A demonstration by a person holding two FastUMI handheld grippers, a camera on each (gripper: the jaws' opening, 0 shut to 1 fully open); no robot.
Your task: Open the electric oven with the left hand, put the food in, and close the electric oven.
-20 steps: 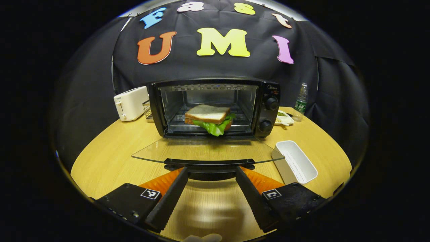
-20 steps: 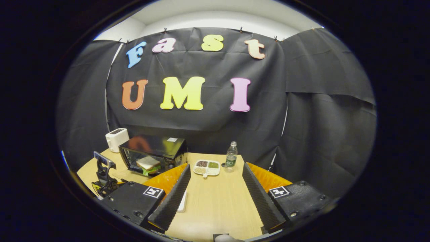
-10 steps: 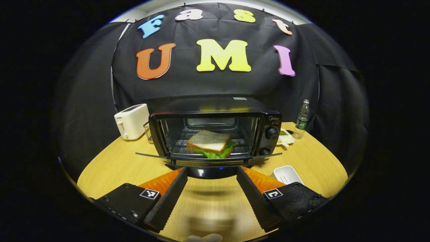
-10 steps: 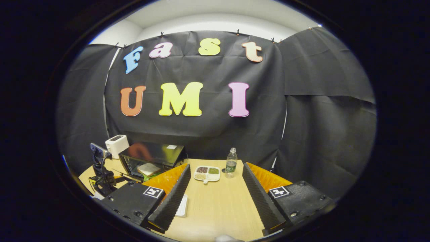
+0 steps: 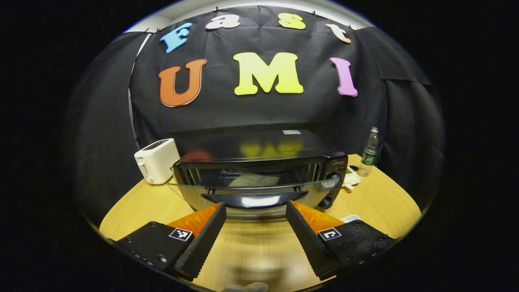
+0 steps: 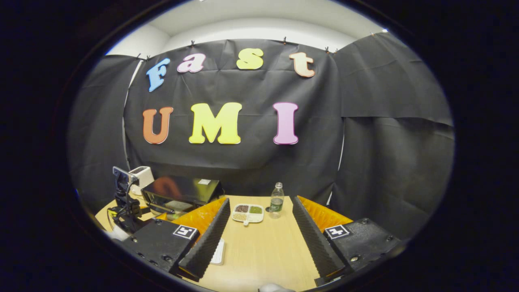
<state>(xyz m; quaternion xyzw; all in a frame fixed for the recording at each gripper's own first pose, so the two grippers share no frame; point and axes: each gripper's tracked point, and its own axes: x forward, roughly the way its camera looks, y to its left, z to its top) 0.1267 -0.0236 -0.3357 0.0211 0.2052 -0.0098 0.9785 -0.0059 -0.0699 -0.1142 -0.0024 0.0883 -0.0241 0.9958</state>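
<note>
In the left gripper view, the oven (image 5: pixel 259 170) blocked the way straight ahead, its glass door (image 5: pixel 251 187) tilted part-open with the handle (image 5: pixel 254 198) just beyond the spread fingers (image 5: pixel 202 239). Bare worktop (image 5: pixel 134 207) lay open between the fingers and to the left of the oven, up to the toaster (image 5: pixel 156 160). On the right, a bottle (image 5: pixel 369 152) and a white tray (image 5: pixel 350 176) narrowed the passage. In the right gripper view, a sectioned dish (image 6: pixel 248 213) stood ahead of the wide-open fingers (image 6: pixel 314 239), with clear worktop before it.
</note>
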